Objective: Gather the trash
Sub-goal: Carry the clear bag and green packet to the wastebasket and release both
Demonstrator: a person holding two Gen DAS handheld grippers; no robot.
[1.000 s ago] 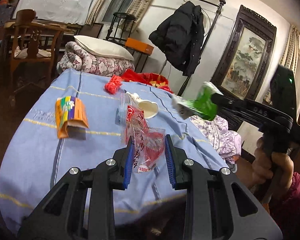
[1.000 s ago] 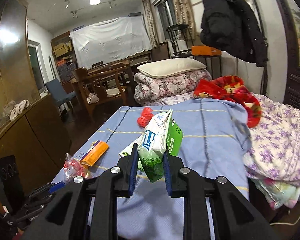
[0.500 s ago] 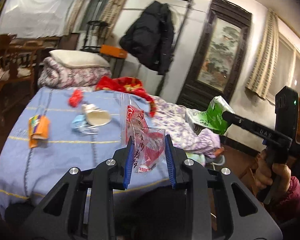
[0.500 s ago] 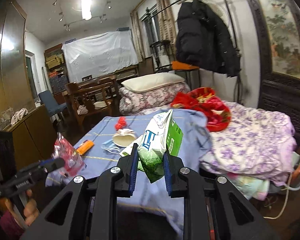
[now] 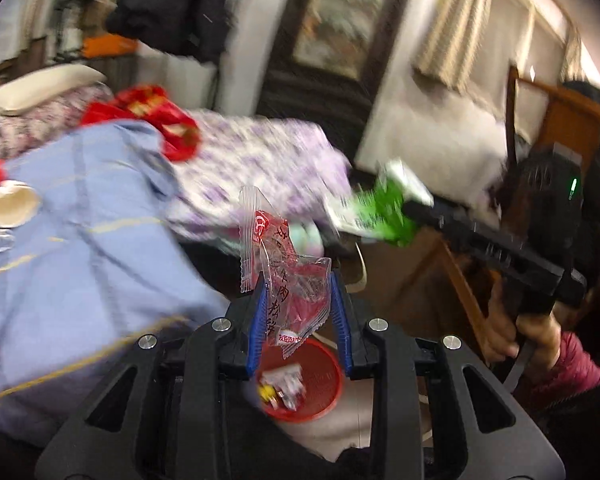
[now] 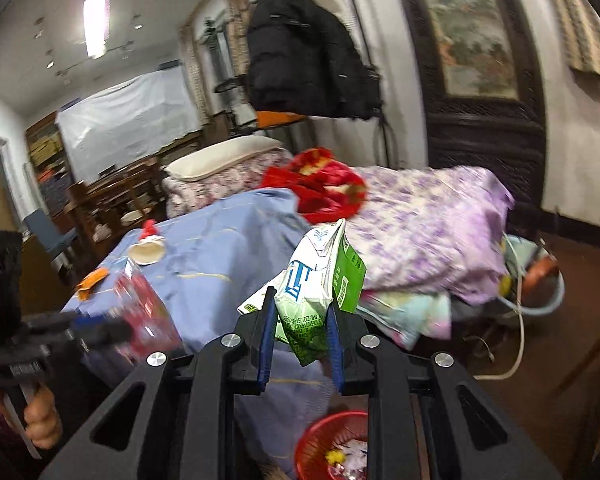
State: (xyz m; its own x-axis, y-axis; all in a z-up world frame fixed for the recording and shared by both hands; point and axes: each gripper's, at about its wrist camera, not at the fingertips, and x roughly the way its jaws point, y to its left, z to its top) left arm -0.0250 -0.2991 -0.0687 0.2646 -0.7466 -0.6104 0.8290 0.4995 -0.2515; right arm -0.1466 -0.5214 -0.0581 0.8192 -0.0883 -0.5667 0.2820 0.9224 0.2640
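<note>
Red basket half behind jaws, contents blurred, bed smeared

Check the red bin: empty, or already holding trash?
Holding trash. In the left wrist view the red bin has several small wrappers lying at its bottom; the right wrist view shows the same litter inside.

Both tongs, left and right, clamped, hand-held.

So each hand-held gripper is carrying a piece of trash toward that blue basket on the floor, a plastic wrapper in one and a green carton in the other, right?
Nearly. The basket is red, not blue; the left wrist view shows it just below the left hand-held gripper, which carries the plastic wrapper. The right hand-held gripper does carry the green carton.
</note>
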